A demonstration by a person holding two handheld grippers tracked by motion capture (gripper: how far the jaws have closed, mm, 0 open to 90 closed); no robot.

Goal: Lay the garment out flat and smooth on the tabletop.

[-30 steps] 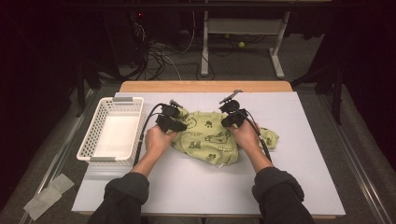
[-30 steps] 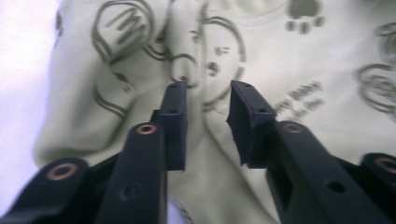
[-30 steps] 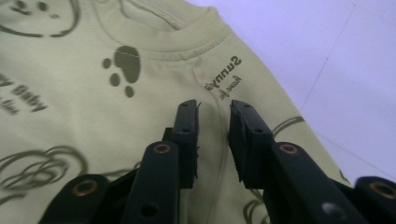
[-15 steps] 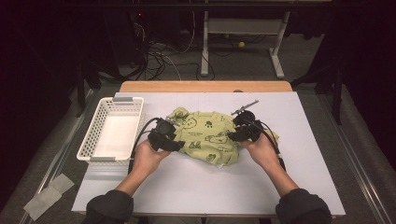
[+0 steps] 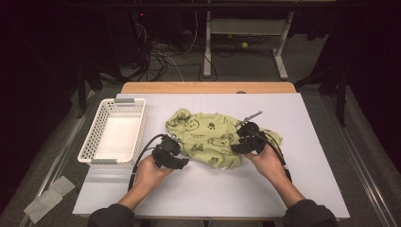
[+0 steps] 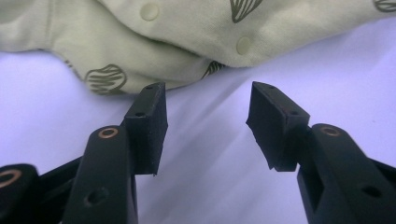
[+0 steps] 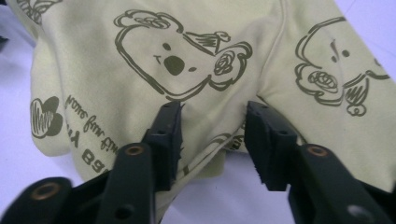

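Observation:
A pale green baby garment [image 5: 208, 135] with koala and paw prints lies rumpled in the middle of the white table [image 5: 283, 189]. My left gripper [image 5: 181, 160] sits at its near left edge. In the left gripper view the left gripper [image 6: 208, 126] is open and has just been opening, with bare table between the jaws and the snap-buttoned hem [image 6: 187, 56] just ahead. My right gripper [image 5: 236, 147] rests on the garment's right part. The right gripper [image 7: 212, 140] has its jaws apart over the hem; they have just been closing, and fabric [image 7: 187, 60] lies between them unpinched.
A white perforated basket [image 5: 108, 161] stands empty at the table's left. A wooden strip [image 5: 208, 87] runs along the far edge. Cables and a desk frame [image 5: 246, 33] lie on the floor beyond. A scrap of pale sheet [image 5: 47, 198] lies on the floor at the near left.
Both hands have drawn back toward the near side of the table. The left gripper has come off the garment's far left part to its near edge. The garment now lies flatter.

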